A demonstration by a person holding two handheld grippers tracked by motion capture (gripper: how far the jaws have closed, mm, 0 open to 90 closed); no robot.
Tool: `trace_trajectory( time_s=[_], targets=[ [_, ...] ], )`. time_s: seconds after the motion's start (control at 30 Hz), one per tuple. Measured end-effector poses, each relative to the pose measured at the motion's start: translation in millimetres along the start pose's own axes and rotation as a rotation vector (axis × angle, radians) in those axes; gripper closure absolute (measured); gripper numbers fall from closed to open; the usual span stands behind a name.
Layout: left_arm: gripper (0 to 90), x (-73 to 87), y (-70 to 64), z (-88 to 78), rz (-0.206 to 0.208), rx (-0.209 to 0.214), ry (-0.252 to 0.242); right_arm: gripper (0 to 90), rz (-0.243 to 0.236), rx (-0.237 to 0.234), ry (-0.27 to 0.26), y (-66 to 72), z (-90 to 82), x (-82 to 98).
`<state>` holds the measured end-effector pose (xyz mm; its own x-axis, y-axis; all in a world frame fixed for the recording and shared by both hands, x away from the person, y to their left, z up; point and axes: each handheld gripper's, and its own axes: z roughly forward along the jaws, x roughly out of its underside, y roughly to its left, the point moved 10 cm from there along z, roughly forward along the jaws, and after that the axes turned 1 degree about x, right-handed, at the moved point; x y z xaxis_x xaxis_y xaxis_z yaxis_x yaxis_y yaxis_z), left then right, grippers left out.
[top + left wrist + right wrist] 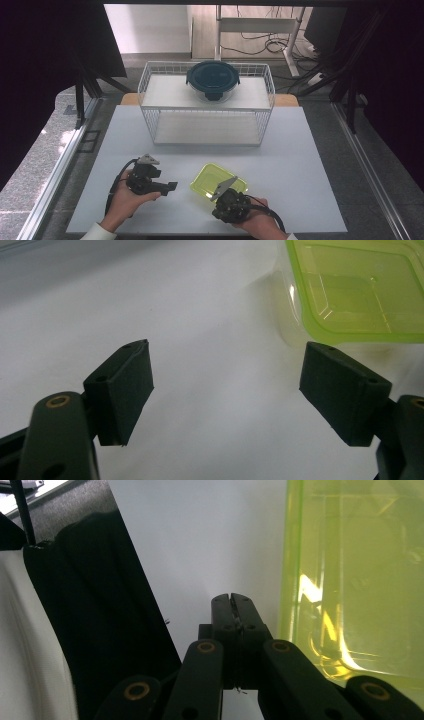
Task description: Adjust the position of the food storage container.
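Spread left tool [225, 390] beside green container [360, 290]; lidded bowl [213, 80] overhead.

- The green container [357, 290] is formed of glossy, translucent plastic.
- The table [300, 150] is surfaced in smooth, matt white.
- The rack [150, 85] is made of white-coated wire.
- The jaw pads [125, 390] are finished matt black.

A: Left gripper [171, 186]?
B: Held low in the left hand [121, 201], pointing right, jaws spread wide apart.
A: Right gripper [233, 599]?
B: In the right hand [260, 224], jaws pressed together, nothing between them.
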<state>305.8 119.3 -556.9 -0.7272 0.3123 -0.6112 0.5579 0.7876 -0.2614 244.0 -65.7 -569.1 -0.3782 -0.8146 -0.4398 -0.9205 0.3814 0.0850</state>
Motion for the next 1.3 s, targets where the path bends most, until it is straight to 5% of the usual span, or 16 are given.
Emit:
trace_trajectory(
  time_s=[0.7, 1.3],
  targets=[
    [21.1, 2.0, 0.3, 1.7, 0.006, -0.007, 0.017, 88.8, 0.055, 0.093, 0.02, -41.1, -5.8, 13.3],
    [21.1, 2.2, -0.9, 2.6, 0.012, -0.01, 0.019, 88.8, 0.067, 0.048, -0.011, -36.7, -13.7, 13.5]
  ],
)
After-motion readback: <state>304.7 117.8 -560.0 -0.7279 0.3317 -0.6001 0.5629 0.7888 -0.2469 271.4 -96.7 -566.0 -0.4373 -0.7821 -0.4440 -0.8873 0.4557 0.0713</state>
